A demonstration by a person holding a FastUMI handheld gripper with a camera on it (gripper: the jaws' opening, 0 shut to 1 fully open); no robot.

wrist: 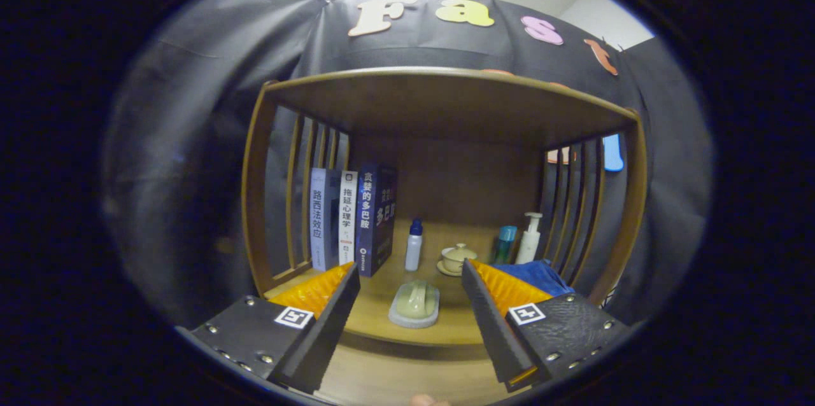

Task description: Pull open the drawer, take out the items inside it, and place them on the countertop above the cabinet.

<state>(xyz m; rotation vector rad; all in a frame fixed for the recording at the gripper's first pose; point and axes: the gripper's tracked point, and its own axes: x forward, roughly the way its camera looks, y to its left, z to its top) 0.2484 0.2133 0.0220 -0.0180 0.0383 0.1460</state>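
Observation:
My gripper (411,268) is open, its fingers spread wide in front of a wooden cabinet. Between the fingers, touching neither, a pale green item on a whitish base (414,304) lies on the countertop (382,323) near its front edge. Below that edge a lighter wooden surface (395,374) shows; I cannot tell whether it is the drawer. Nothing is held.
On the countertop stand three books (350,218) at the left, a white bottle with a blue cap (414,245), a lidded cup on a saucer (457,258), a teal bottle (505,242) and a white pump bottle (530,239). A blue cloth (538,275) lies behind the right finger. Slatted sides and a top board (446,91) enclose the space.

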